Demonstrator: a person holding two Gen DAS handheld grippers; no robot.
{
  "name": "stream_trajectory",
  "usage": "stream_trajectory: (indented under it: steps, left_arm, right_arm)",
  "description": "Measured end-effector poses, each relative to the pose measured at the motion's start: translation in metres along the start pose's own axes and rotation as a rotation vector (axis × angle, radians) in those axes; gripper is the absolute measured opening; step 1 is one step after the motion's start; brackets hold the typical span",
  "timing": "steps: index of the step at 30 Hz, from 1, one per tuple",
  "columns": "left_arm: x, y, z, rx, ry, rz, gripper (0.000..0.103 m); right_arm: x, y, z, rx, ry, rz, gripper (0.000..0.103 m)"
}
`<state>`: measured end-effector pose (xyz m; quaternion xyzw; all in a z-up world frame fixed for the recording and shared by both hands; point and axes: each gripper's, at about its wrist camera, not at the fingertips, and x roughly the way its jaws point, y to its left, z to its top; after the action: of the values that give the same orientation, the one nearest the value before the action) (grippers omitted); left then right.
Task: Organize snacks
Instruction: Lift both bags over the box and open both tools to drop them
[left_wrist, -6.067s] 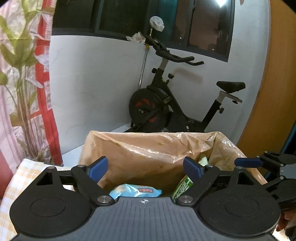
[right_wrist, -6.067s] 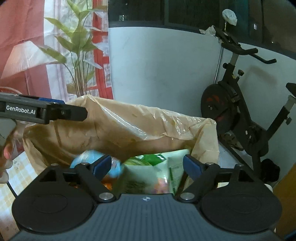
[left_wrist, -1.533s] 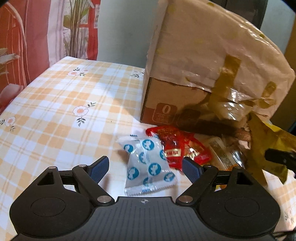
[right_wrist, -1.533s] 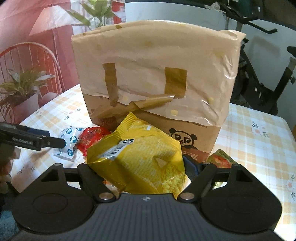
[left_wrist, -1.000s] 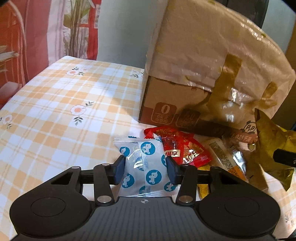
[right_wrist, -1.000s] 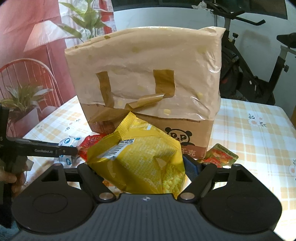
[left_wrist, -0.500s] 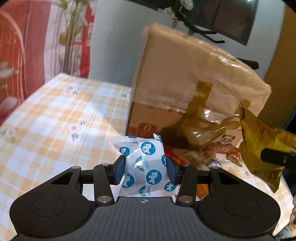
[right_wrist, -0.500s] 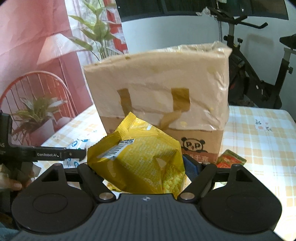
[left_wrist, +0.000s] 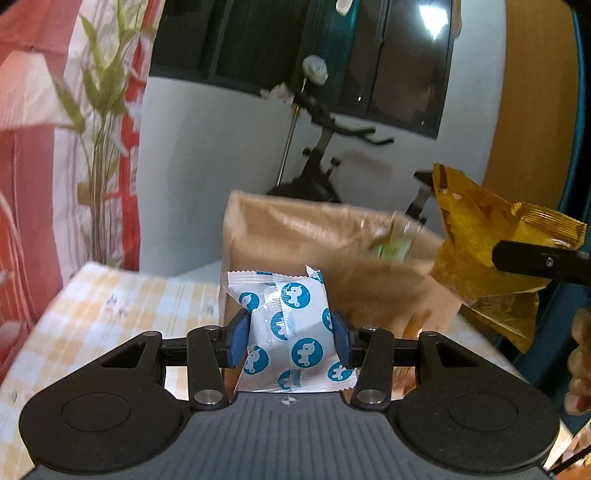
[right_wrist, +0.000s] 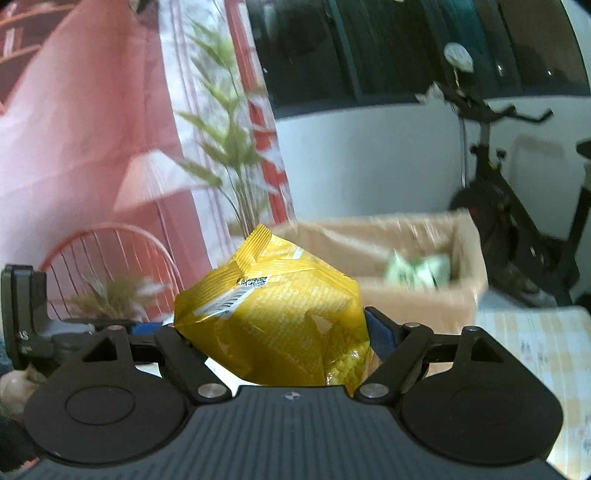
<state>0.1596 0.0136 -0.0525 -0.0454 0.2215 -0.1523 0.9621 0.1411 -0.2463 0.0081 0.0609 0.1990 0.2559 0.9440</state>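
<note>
While raised above the checked tablecloth (left_wrist: 110, 306), left gripper (left_wrist: 288, 341) clamped on one white packet with blue roundels (left_wrist: 288, 328), upright between blue pads (left_wrist: 236, 341); right gripper (right_wrist: 280, 332) clamped on one yellow snack bag (right_wrist: 273, 325), bulging past both fingers and hiding the left pad. Beyond both, one open cardboard box (left_wrist: 332, 258) lined with plastic film, rim blurred, green packets (right_wrist: 417, 273) inside near its right wall. Yellow bag in left view (left_wrist: 480, 251) level with the box rim, at its right corner. Behind: exercise bike (right_wrist: 517, 229), white wall, dark window, printed curtain (left_wrist: 55, 147). Open air between grippers and box mouth.
</note>
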Motion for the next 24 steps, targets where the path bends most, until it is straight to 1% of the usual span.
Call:
stream_trajectory:
  steps: [5, 9, 11, 14, 19, 21, 24]
  left_arm:
    - [0.010, -0.001, 0.033, -0.021, -0.053, -0.017, 0.049]
    - [0.026, -0.002, 0.057, -0.022, -0.084, -0.024, 0.049]
    - [0.038, -0.003, 0.066, -0.009, -0.086, -0.022, 0.049]
    - [0.059, -0.004, 0.075, -0.001, -0.074, -0.014, 0.049]
    - [0.088, -0.003, 0.081, 0.003, -0.046, -0.017, 0.049]
    - [0.094, -0.002, 0.082, 0.007, -0.042, -0.019, 0.049]
    - [0.102, -0.004, 0.079, 0.010, -0.026, -0.023, 0.049]
  right_arm:
    - [0.009, 0.000, 0.038, 0.018, -0.071, 0.061, 0.081]
    - [0.031, -0.010, 0.064, 0.035, -0.112, 0.067, 0.081]
    - [0.047, -0.020, 0.074, 0.072, -0.124, 0.075, 0.081]
    - [0.073, -0.041, 0.082, 0.165, -0.140, 0.086, 0.081]
    - [0.125, -0.078, 0.081, 0.377, -0.097, 0.108, 0.082]
    - [0.139, -0.086, 0.078, 0.408, -0.069, 0.097, 0.082]
    - [0.149, -0.093, 0.076, 0.405, -0.042, 0.066, 0.086]
